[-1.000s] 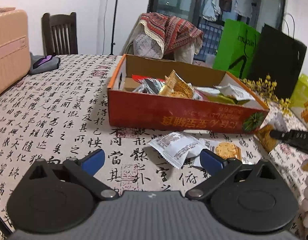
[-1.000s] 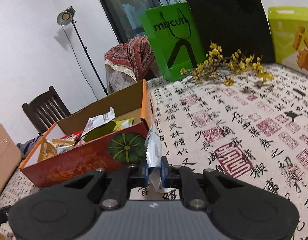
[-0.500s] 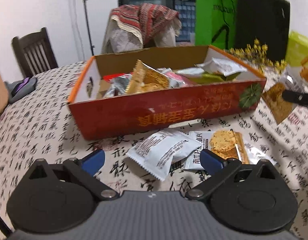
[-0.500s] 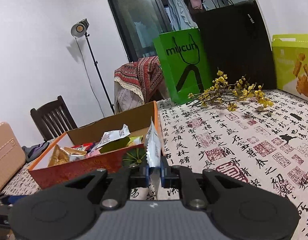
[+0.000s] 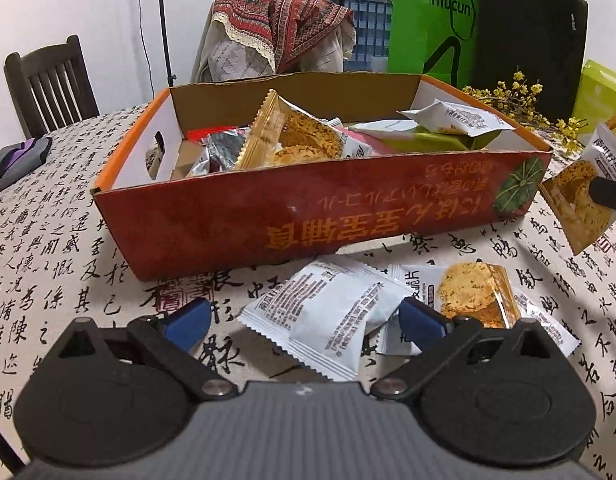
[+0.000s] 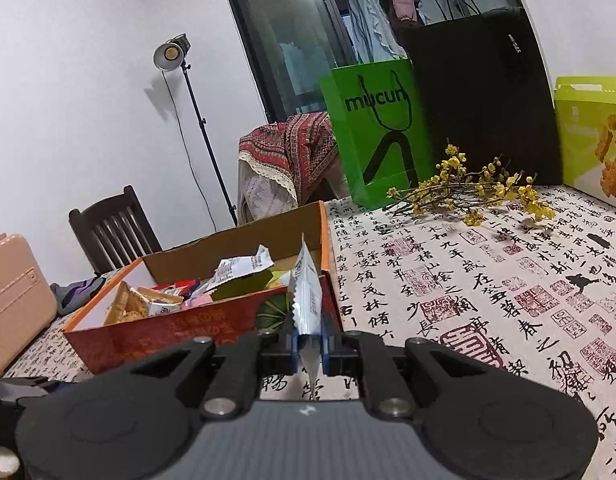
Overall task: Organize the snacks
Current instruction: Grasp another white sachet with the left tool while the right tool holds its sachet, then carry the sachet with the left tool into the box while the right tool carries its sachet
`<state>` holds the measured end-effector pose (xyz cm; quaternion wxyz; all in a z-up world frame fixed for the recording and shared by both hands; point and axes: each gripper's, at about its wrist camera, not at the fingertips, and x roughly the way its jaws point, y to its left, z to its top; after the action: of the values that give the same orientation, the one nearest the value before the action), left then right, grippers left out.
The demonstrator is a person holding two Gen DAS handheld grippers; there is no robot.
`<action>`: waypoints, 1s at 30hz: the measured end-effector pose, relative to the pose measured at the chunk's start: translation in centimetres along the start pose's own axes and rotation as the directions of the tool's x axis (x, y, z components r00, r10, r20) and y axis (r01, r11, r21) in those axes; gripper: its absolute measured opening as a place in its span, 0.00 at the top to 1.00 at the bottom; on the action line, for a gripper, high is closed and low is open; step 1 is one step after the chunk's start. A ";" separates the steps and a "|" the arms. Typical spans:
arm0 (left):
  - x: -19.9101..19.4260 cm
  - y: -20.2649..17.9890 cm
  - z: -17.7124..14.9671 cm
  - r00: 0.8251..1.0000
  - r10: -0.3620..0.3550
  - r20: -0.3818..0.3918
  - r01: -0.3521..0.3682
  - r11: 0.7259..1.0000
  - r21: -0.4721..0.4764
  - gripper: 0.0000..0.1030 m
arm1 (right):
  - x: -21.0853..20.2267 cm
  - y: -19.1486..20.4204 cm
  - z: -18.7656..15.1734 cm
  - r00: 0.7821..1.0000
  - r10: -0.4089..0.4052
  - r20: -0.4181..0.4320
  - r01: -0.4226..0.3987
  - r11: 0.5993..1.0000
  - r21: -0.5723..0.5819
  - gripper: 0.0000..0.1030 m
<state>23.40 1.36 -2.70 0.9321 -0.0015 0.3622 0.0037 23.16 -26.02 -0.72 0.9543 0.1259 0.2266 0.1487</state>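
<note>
**Left gripper spread over loose packets, right one pinching a snack by the box**

The left gripper tilts down toward the tablecloth, its blue fingertips wide apart; the jaws have just been closing a little, and the white packet lies between them, not pressed by either pad. Just to the right of that packet, partly under it, lies a clear-windowed cracker packet. Straight ahead of this gripper sits the red cardboard box, open at the top. Inside it are an orange cracker packet standing on edge, a white packet on a green one toward the right end, and silvery and red wrappers at the left.

The right gripper points slightly downward, pressed together on a held snack packet that stands upright between the pads, edge-on. The box lies ahead and to its left, with the packet's top just before the near right corner. Farther ahead, yellow flowers lie before a green bag
</note>
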 end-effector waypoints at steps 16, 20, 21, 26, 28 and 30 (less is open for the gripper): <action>-1.4 -0.3 -0.5 0.997 -0.026 0.066 0.024 0.999 0.030 0.41 | 0.6 0.1 -0.1 1.000 -0.023 -0.019 0.023 1.000 -0.008 0.90; -1.9 -0.5 -0.6 0.995 -0.006 0.096 0.002 0.999 0.037 0.41 | 0.6 0.2 -0.1 0.999 -0.026 -0.018 0.026 1.000 -0.010 0.90; -2.1 -0.5 -0.7 0.995 -0.003 0.099 0.000 0.999 0.032 0.41 | 0.6 0.2 -0.1 1.000 -0.027 -0.017 0.026 1.000 -0.011 0.90; -3.5 -0.4 -1.2 0.990 0.012 0.143 -0.015 1.000 0.018 0.42 | 0.5 0.4 -0.2 1.000 -0.023 -0.006 0.023 1.000 -0.019 0.90; -4.4 -0.5 -1.5 0.985 0.024 0.170 -0.027 1.000 0.016 0.42 | 0.4 0.5 -0.1 1.000 -0.028 -0.001 0.028 0.999 -0.027 0.90; -5.4 -0.7 -1.6 0.980 0.033 0.196 -0.036 0.999 0.010 0.42 | 0.1 0.8 -0.1 1.000 -0.027 0.001 0.027 0.999 -0.034 0.90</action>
<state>18.30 0.67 -0.24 0.9630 0.0116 0.2685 0.0175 23.04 -25.20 -0.61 0.9583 0.1068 0.2255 0.1394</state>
